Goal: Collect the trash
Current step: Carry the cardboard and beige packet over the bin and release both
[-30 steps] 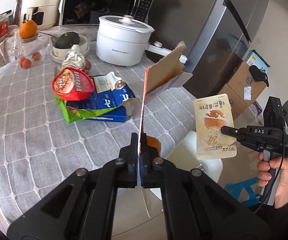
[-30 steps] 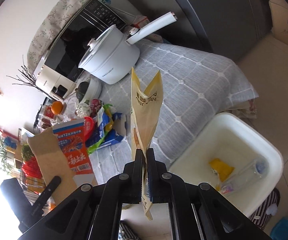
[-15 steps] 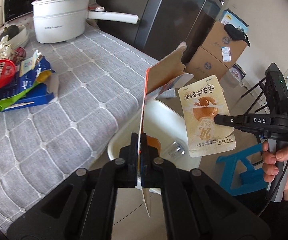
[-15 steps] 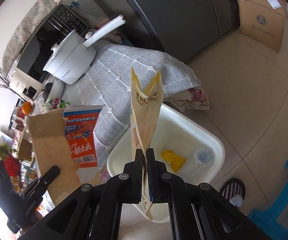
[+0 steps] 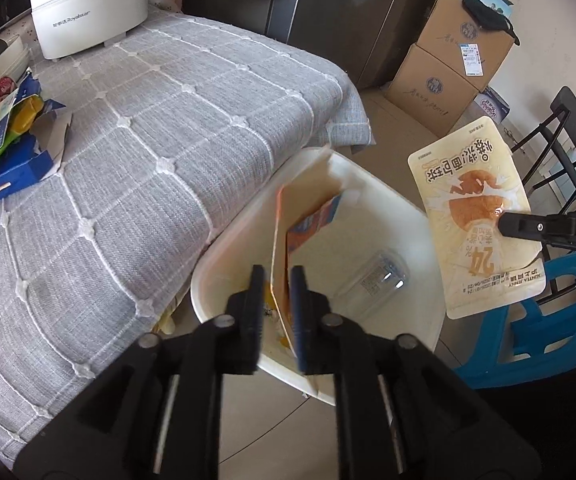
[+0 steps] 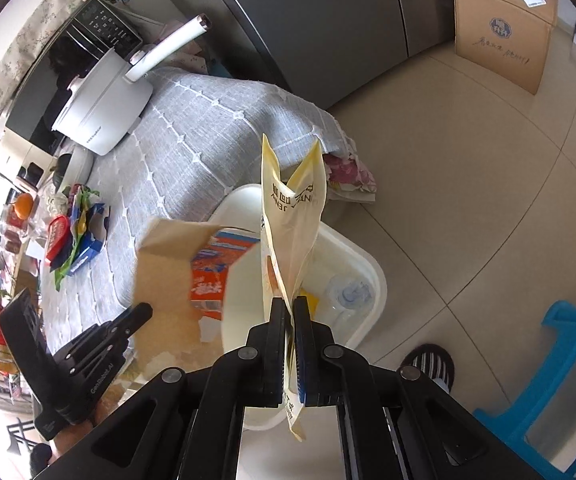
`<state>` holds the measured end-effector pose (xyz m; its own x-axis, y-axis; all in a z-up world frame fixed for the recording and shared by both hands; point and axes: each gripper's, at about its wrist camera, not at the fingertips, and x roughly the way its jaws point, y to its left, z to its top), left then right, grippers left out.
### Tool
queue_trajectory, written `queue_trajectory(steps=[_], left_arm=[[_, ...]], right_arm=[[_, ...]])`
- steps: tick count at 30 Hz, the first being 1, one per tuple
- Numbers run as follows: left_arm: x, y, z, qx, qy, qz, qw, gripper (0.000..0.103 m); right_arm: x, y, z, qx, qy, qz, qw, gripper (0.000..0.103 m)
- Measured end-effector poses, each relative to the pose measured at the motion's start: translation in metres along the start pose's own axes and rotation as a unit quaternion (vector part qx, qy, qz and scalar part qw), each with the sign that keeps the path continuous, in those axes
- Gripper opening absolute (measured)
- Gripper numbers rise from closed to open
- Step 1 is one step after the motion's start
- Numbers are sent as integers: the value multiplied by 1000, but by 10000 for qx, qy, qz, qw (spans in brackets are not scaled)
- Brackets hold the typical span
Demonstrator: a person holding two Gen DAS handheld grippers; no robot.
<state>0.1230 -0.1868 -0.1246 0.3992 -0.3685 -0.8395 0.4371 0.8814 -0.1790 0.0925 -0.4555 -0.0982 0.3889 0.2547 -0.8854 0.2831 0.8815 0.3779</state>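
Bright daylight, blown-out glare at left, fisheye-warped dark corners, slight blur.

Below the left gripper point(image 5: 276, 308) sits the bin point(image 5: 423, 220), with a bottle point(image 5: 375, 284) in it; the table point(image 5: 148, 168) lies to its left, the stool point(image 5: 535, 320) right.

Glossy plastic bin point(image 5: 415, 216); matt cardboard carton point(image 5: 307, 200) — woven tablecloth point(image 5: 148, 120)
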Motion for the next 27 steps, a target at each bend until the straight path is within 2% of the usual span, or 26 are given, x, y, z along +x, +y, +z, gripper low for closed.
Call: queue_trajectory(steps=[1,2,3,6,12,20,23,24,25,26,27], left_arm=[[-2,0,-1,9,-8,99,10000,47],[-4,2,-1,18,-34,200,9998,65],[-7,4,-2,26,-62,284,9996,73],[-16,8,-5,64,13,524,9986,85],[-37,16,-14,271,-57,890,9956,99],[-58,27,-21,419,-182,1158,9922,102],[-62,34,-23,367,-166,1197,9920,102],[-64,37,-24,339,-171,1212,9919,102],[-65,41,-24,309,-175,1232,9917,102],[-67,43,-25,282,-177,1246,9916,102],[-69,45,-26,256,-187,1258,9915,102]], right_arm=[[0,0,-1,-17,10,-3,10000,5],[0,1,-1,-36,15,-5,10000,5],[1,3,-1,-55,22,-8,10000,5],[4,7,-1,-89,68,-18,9999,5],[19,20,1,-141,225,-41,9996,5],[37,41,0,-306,419,-85,9986,6],[42,52,0,-495,489,-72,9976,12],[42,56,1,-548,492,-66,9973,19],[42,59,1,-593,491,-57,9970,33],[40,63,1,-640,458,-67,9969,41],[38,66,0,-685,397,-102,9968,58]])
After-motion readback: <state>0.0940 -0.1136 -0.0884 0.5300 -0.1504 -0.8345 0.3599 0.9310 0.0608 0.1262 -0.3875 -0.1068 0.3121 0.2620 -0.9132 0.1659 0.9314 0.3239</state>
